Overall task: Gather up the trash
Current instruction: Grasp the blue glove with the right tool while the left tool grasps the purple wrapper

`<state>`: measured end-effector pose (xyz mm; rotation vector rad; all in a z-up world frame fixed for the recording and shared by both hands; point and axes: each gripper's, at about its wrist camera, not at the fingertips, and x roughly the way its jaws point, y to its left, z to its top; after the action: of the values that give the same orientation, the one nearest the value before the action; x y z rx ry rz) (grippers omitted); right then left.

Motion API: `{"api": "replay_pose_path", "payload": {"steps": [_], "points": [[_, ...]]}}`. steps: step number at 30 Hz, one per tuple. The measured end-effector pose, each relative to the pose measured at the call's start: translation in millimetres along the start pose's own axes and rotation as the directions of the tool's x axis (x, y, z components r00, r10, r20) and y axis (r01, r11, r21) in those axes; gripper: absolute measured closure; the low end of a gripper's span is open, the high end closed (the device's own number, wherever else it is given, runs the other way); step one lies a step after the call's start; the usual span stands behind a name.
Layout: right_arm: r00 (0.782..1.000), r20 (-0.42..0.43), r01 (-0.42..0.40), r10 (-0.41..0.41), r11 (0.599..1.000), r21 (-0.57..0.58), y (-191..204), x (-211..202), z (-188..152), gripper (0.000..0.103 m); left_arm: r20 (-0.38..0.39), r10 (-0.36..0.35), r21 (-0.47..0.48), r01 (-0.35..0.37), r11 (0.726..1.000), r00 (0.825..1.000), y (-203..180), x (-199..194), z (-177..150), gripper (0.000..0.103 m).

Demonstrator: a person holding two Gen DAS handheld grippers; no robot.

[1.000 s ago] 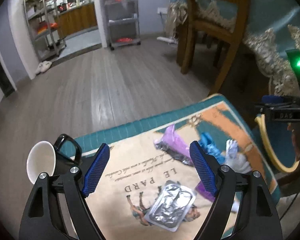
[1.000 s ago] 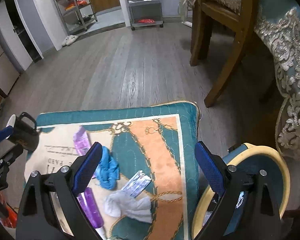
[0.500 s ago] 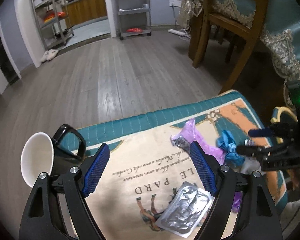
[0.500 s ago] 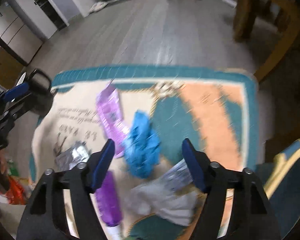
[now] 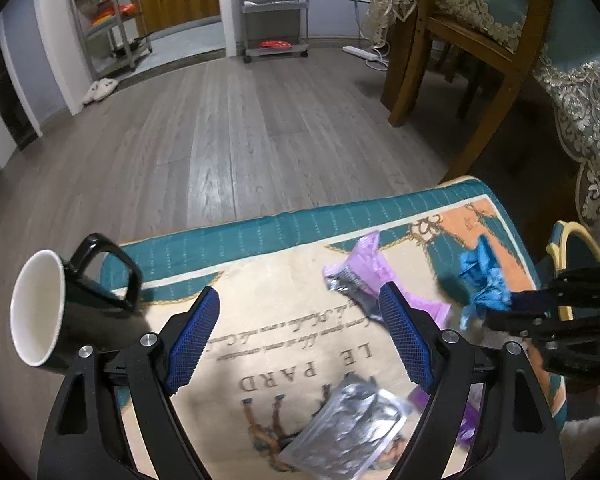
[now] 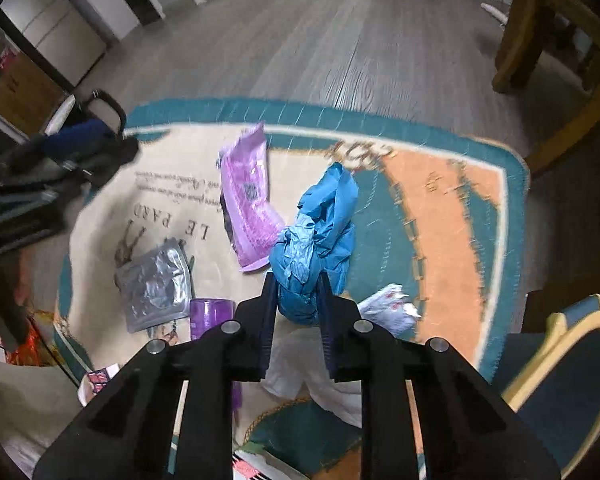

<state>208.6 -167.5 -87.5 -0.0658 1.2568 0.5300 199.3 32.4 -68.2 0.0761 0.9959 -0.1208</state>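
Note:
Trash lies on a patterned cloth (image 6: 440,208). In the right wrist view a crumpled blue glove (image 6: 324,216) sits between the pads of my right gripper (image 6: 297,284), whose jaws are closing and pressing on its lower bunch. Beside it lie a purple wrapper (image 6: 248,204), a silver foil pouch (image 6: 154,284), a purple tube (image 6: 212,314), a small white wrapper (image 6: 388,310) and a white tissue (image 6: 316,376). My left gripper (image 5: 299,300) hangs open over the cloth, above the foil pouch (image 5: 348,432), with nothing between its fingers. From there the blue glove (image 5: 486,280) shows at the right gripper's tips.
A black mug (image 5: 48,320) with a white inside stands at the cloth's left corner, close to my left gripper. A blue bin with a yellow rim (image 6: 572,364) is at the right. A wooden chair (image 5: 480,60) and a draped table stand beyond, over wood flooring.
My right gripper dropped toward the cloth, moved left over the blue glove and closed its jaws on it. My left gripper sank a little and stayed open.

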Motion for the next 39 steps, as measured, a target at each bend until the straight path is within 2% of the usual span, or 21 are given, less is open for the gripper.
{"api": "replay_pose_path", "payload": {"steps": [7, 12, 16, 23, 27, 30, 32, 34, 39], "points": [[0.998, 0.070, 0.003, -0.006, 0.999, 0.049, -29, -29, -4, 0.084, -0.035, 0.012, -0.047, -0.014, 0.999, 0.999, -28, 23, 11, 0.021], [0.995, 0.099, 0.002, -0.011, 0.996, 0.092, -54, -42, -9, 0.084, -0.098, -0.006, -0.055, 0.000, 0.999, 0.995, -53, 49, 14, 0.021], [0.994, 0.106, 0.007, -0.019, 0.994, 0.111, -64, -45, -14, 0.084, -0.143, 0.030, -0.031, -0.035, 0.999, 0.989, -65, 67, 14, 0.021], [0.992, 0.123, -0.009, -0.003, 0.995, 0.099, -71, -50, -18, 0.084, -0.261, 0.073, -0.078, -0.097, 0.992, 0.963, -55, 96, 4, 0.020], [0.992, 0.127, -0.015, 0.003, 0.995, 0.095, -72, -52, -20, 0.084, -0.269, 0.033, -0.118, -0.067, 0.991, 0.962, -44, 94, 3, 0.022], [0.991, 0.136, -0.015, 0.003, 0.996, 0.087, -71, -54, -20, 0.084, -0.261, 0.055, -0.119, -0.088, 0.989, 0.964, -38, 89, 2, 0.042], [0.991, 0.137, -0.008, -0.003, 0.997, 0.080, -71, -55, -20, 0.084, -0.253, 0.060, -0.122, -0.094, 0.988, 0.966, -33, 85, 3, 0.077], [0.991, 0.136, -0.001, -0.009, 0.997, 0.074, -70, -55, -22, 0.084, -0.249, 0.073, -0.119, -0.105, 0.987, 0.966, -27, 81, 4, 0.088], [0.990, 0.134, 0.024, -0.034, 0.997, 0.075, -68, -61, -24, 0.084, -0.195, 0.103, -0.081, -0.121, 0.989, 0.975, -21, 62, 7, 0.091]]}}
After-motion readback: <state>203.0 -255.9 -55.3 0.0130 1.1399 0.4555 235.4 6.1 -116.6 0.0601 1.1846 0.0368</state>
